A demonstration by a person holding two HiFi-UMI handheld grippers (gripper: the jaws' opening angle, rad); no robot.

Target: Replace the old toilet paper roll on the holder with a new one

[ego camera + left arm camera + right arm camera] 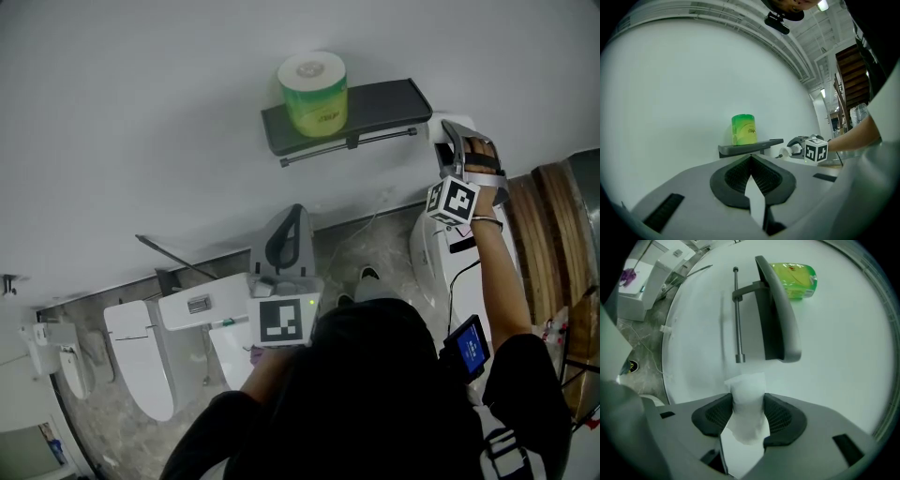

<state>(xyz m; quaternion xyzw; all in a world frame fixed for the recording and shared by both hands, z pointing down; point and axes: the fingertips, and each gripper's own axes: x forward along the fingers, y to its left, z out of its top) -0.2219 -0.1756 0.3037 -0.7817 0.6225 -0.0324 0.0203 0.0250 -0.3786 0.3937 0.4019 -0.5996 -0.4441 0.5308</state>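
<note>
A new roll in green wrap (312, 94) stands upright on the dark grey shelf (375, 101) of the wall holder. The holder's metal bar (352, 143) under the shelf is bare. Just right of the shelf's end, my right gripper (448, 131) is shut on a thin, squashed white old roll (747, 399); the bar (737, 315) and shelf (776, 315) lie straight ahead of its jaws. My left gripper (286, 239) hangs lower, below the shelf and away from the wall. Its jaws (751, 161) are shut with nothing between them, facing the green roll (743, 130).
Floor-standing white toilets (141, 356) sit at the lower left, and another white unit (433, 253) stands under my right arm. Wooden stairs (553, 216) run down the right edge. A small lit screen (467, 347) is strapped near my right elbow.
</note>
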